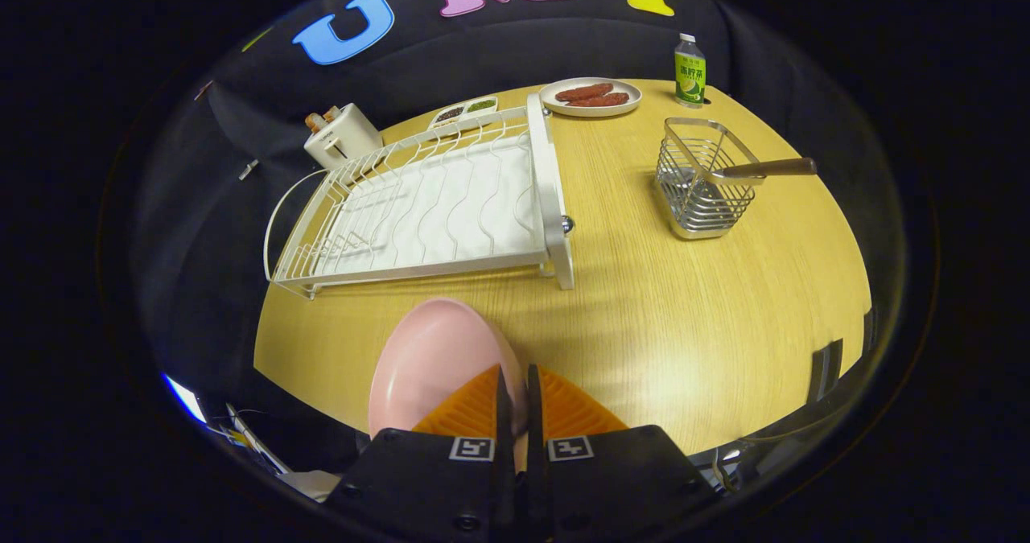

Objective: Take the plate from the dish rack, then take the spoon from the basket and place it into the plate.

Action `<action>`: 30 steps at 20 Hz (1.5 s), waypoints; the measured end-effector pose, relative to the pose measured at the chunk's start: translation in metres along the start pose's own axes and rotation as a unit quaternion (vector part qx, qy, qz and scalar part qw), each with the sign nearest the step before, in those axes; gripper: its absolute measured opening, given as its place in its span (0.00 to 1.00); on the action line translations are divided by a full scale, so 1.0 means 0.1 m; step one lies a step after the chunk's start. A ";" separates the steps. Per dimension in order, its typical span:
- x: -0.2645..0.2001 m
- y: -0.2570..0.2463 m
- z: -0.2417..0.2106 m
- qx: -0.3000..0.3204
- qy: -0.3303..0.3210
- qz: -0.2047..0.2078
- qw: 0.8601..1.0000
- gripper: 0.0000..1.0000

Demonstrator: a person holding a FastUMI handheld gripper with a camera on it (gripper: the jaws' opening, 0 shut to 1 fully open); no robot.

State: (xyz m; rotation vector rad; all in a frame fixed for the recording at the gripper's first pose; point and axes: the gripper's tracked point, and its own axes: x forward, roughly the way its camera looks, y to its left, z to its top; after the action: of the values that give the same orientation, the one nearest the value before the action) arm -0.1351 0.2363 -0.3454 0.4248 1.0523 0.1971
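Plate (430,362), pink and held by its rim, sits clamped between the two fingers of the gripper (515,402), above the near part of the wooden table (684,310) just in front of the white dish rack (434,205), which now stands bare. To finish this step well, I would lower the plate flat onto open table between the rack and the wire basket (704,181), keeping it level and letting go only once it rests. That spot leaves a short reach to the spoon (764,170), whose wooden handle leans out over the basket's rim.
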 end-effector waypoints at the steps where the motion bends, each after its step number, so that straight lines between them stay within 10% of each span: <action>1: 0.06 0.00 0.02 0.008 -0.002 0.003 1.000 0.09; 9: 0.41 -0.46 -0.01 -0.042 0.011 -0.084 0.996 0.07; 17: -0.34 -0.56 0.66 -0.077 -0.094 -0.050 0.991 0.49; 23: -0.93 -1.35 1.63 -0.147 -0.194 -0.094 0.965 0.50; 30: -0.50 -1.90 1.72 -0.162 -0.146 -0.089 0.972 0.50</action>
State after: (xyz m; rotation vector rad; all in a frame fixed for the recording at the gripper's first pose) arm -0.0172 0.0048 -0.3144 0.0593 0.7464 0.1380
